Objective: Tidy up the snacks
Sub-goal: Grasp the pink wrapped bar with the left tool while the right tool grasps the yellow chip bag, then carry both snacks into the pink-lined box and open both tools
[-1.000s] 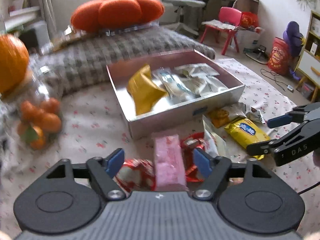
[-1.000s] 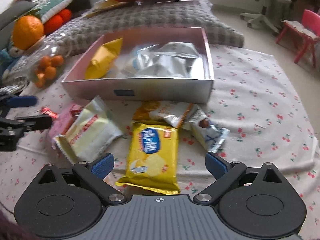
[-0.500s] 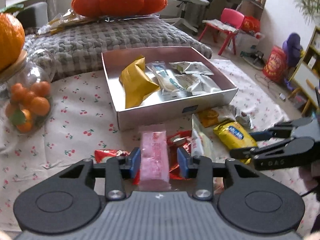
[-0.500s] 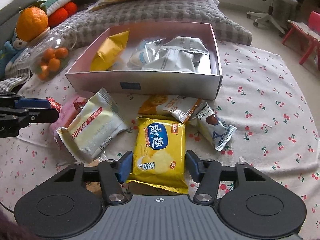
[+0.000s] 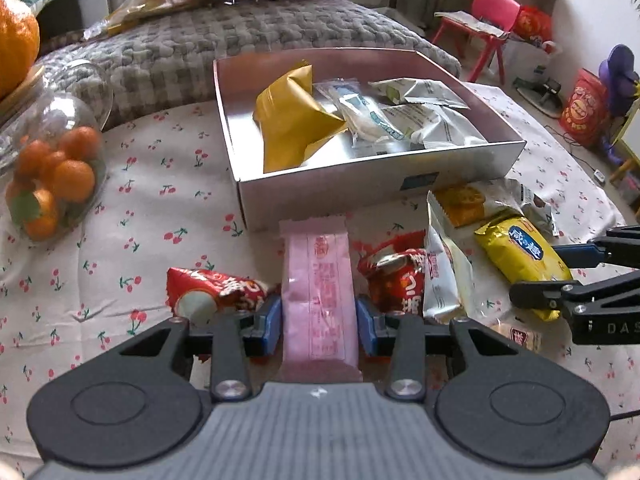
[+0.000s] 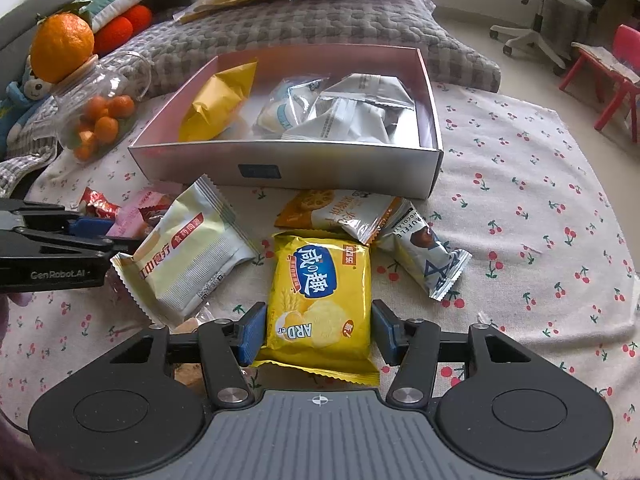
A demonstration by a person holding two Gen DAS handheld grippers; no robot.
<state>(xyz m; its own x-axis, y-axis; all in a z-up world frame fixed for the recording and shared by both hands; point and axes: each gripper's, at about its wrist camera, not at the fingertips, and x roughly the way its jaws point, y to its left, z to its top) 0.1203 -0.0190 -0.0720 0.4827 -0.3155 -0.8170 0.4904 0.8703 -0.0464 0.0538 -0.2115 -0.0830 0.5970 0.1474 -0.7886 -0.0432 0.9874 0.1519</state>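
Note:
My left gripper point(image 5: 319, 326) is shut on a pink snack bar point(image 5: 318, 288) in front of the silver box point(image 5: 360, 190), which holds a gold packet point(image 5: 294, 120) and several white packets. My right gripper point(image 6: 318, 332) is shut on a yellow cracker packet point(image 6: 320, 292), which still lies on the cherry-print cloth. The yellow packet also shows in the left wrist view point(image 5: 520, 256), with the right gripper point(image 5: 560, 272) around it. The left gripper shows at the left of the right wrist view point(image 6: 96, 234).
Loose snacks lie before the box: red packets point(image 5: 216, 292), a white-green packet point(image 6: 192, 256), an orange-white packet point(image 6: 344, 212), a chocolate packet point(image 6: 424, 256). A glass jar of small oranges point(image 5: 52, 168) lies at the left. A grey cushion point(image 6: 300, 24) is behind the box.
Both grippers went from wide open to closed: the left on the pink bar, the right on the yellow packet. Both have moved in closer to their snacks.

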